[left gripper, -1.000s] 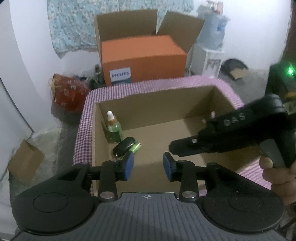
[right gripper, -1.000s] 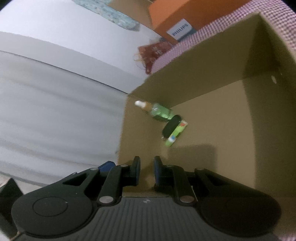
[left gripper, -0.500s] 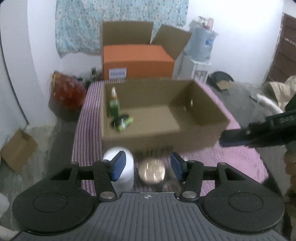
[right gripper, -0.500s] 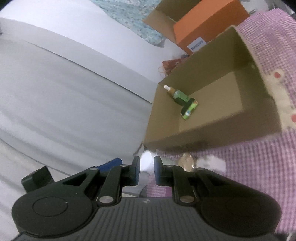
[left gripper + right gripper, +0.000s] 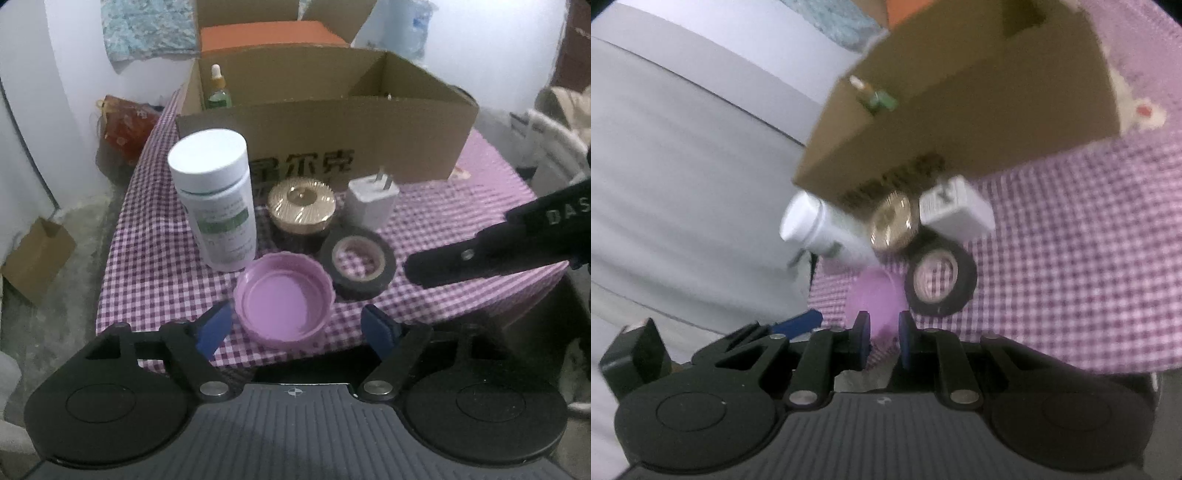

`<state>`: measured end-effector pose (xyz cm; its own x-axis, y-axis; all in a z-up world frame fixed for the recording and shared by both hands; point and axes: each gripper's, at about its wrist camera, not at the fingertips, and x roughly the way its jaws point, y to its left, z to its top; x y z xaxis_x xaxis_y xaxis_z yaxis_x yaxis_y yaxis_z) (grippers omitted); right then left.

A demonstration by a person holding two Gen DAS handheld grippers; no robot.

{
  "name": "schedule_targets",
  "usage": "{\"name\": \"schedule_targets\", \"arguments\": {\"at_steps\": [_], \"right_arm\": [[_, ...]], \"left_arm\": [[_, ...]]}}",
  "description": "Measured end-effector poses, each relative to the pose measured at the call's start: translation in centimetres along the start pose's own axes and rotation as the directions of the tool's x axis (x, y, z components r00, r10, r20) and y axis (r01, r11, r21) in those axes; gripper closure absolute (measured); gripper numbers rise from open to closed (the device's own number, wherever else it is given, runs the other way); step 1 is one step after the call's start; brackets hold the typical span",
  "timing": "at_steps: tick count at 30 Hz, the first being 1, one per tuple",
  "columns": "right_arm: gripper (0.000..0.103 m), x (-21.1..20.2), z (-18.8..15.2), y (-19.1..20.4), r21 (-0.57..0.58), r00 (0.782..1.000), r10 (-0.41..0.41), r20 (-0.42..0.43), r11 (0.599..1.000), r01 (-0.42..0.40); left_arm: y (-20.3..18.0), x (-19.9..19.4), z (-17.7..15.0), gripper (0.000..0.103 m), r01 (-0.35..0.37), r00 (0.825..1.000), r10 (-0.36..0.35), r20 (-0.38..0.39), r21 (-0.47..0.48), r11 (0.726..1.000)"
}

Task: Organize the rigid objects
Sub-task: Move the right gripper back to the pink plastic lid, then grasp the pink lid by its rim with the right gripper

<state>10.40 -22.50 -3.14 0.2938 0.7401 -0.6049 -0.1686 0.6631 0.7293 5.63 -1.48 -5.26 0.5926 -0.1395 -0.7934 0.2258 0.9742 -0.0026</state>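
Observation:
An open cardboard box (image 5: 325,122) stands on the purple checked tablecloth (image 5: 155,236), with a green dropper bottle (image 5: 218,88) inside it. In front of it are a white bottle (image 5: 212,192), a gold-lidded jar (image 5: 301,206), a white charger plug (image 5: 371,203), a black tape roll (image 5: 356,264) and a pink lid (image 5: 284,299). My left gripper (image 5: 295,328) hangs just in front of the pink lid with its jaws opening and nothing pressed between them. My right gripper (image 5: 883,339) is shut and empty, pointing at the pink lid (image 5: 875,295) and tape roll (image 5: 940,284).
The right gripper's finger (image 5: 480,258) reaches in from the right beside the tape. An orange box (image 5: 266,33) stands behind the table. On the floor at the left lie a red bag (image 5: 125,122) and a small cardboard box (image 5: 37,258). The table's front edge runs just under my grippers.
Both grippers drew back out of the cardboard box and came down toward the table's front. The left jaws spread wider. The objects in front of the box came into view.

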Motion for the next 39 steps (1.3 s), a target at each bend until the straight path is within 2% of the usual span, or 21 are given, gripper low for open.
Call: {"name": "schedule_targets", "arguments": {"at_steps": [8, 13, 15, 17, 22, 29, 34, 39], "right_arm": [[0.085, 4.7, 0.1, 0.3, 0.031, 0.998, -0.025, -0.063, 0.999, 0.027], [0.083, 6.3, 0.2, 0.4, 0.053, 0.996, -0.022, -0.088, 0.998, 0.027], [0.078, 6.9, 0.4, 0.3, 0.057, 0.996, -0.031, -0.084, 0.998, 0.036], [0.078, 7.4, 0.6, 0.2, 0.071, 0.996, -0.029, -0.084, 0.997, 0.035], [0.078, 6.7, 0.8, -1.0, 0.131, 0.998, 0.000, -0.065, 0.991, 0.009], [0.077, 4.7, 0.4, -2.2, 0.163, 0.998, -0.058, -0.010, 0.985, 0.059], [0.077, 3.7, 0.1, -1.9, 0.136, 0.997, -0.071, -0.004, 0.988, 0.071], [0.077, 5.3, 0.0, -0.7, 0.083, 0.993, -0.120, -0.003, 0.989, 0.119]], "left_arm": [[-0.4, 1.7, -0.9, 0.025, -0.062, 0.998, 0.062, -0.001, 0.065, 0.996], [0.2, 2.5, -1.2, 0.025, -0.032, 0.999, 0.032, -0.005, 0.061, 0.998], [0.3, 2.8, -1.2, 0.026, -0.021, 1.000, 0.021, -0.004, 0.056, 0.998], [0.3, 2.9, -1.2, 0.030, -0.009, 1.000, 0.009, -0.001, 0.059, 0.998], [-0.4, 3.1, -1.2, 0.032, 0.001, 1.000, -0.002, 0.014, 0.075, 0.997], [-2.1, 3.1, -1.5, 0.031, 0.041, 0.999, -0.045, 0.029, 0.123, 0.992], [-2.8, 3.2, -1.5, 0.032, 0.053, 0.998, -0.059, 0.038, 0.131, 0.990], [-3.1, 3.1, -1.6, 0.032, 0.027, 0.998, -0.036, 0.053, 0.152, 0.988]]}}
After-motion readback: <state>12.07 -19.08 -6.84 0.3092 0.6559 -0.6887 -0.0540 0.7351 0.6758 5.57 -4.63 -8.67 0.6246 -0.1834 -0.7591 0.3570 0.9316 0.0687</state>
